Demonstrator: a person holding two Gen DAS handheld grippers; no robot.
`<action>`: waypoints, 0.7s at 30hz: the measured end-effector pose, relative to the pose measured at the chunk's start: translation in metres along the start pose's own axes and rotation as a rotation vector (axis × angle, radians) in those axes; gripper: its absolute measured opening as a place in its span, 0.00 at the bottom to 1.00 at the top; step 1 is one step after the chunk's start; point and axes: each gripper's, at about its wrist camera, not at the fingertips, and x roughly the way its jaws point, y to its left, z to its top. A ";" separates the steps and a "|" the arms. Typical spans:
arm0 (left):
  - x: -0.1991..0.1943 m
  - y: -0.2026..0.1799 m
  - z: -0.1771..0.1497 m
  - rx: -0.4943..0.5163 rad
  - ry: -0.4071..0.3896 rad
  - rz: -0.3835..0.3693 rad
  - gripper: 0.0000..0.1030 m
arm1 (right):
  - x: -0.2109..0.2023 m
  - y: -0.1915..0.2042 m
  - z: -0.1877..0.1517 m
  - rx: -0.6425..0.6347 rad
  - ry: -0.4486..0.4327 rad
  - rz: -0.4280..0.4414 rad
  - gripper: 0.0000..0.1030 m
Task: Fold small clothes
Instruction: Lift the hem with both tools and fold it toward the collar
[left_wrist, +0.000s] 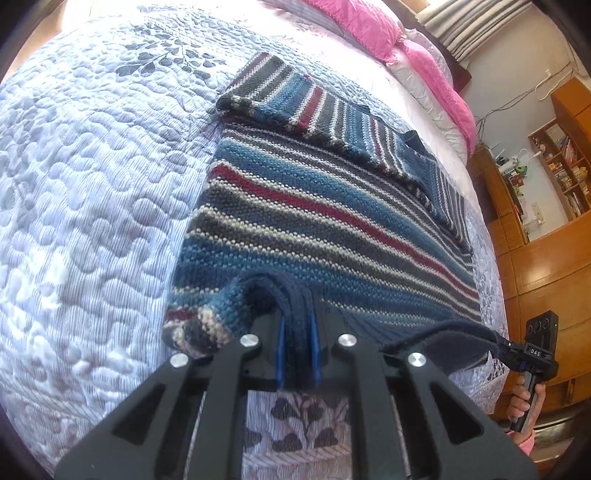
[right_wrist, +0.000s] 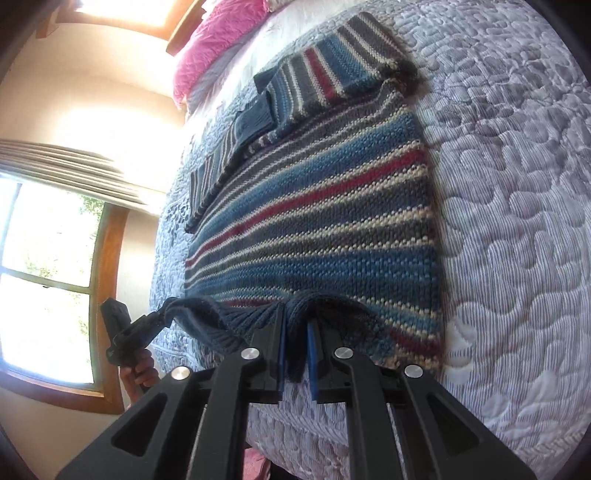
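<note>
From the left wrist camera, the striped knit sweater lies spread flat on the quilted bedspread, its sleeves folded across the far end near the pink pillows. The left gripper has its jaws pressed onto the dark ribbed hem, which bunches up between the blue pads into a raised fold; the corner beside it curls over. This is thick, soft, loosely knit wool, so it will probably sag and stretch between two holds instead of keeping an edge, and the ribbed band looks like the firmest place to grip. At the right edge of this view the right gripper pinches another stretch of the same hem, with the person's hand on its handle. The underside of the sweater and how many layers are caught in the pinch cannot be made out. From the right wrist camera, the right gripper likewise clamps a ridge of hem between its pads, while the left gripper holds the hem's other end, lifted slightly off the bed. The bright window washes out that side, and the sweater's neckline is hidden under the folded sleeves.
</note>
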 end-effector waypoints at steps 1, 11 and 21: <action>0.007 0.001 0.005 -0.006 0.008 -0.002 0.10 | 0.004 -0.004 0.006 0.011 0.007 -0.003 0.09; 0.056 0.011 0.033 -0.013 0.067 -0.006 0.10 | 0.034 -0.036 0.034 0.071 0.057 0.006 0.09; 0.039 0.012 0.038 -0.028 0.081 -0.060 0.24 | 0.018 -0.021 0.032 0.003 0.064 -0.007 0.24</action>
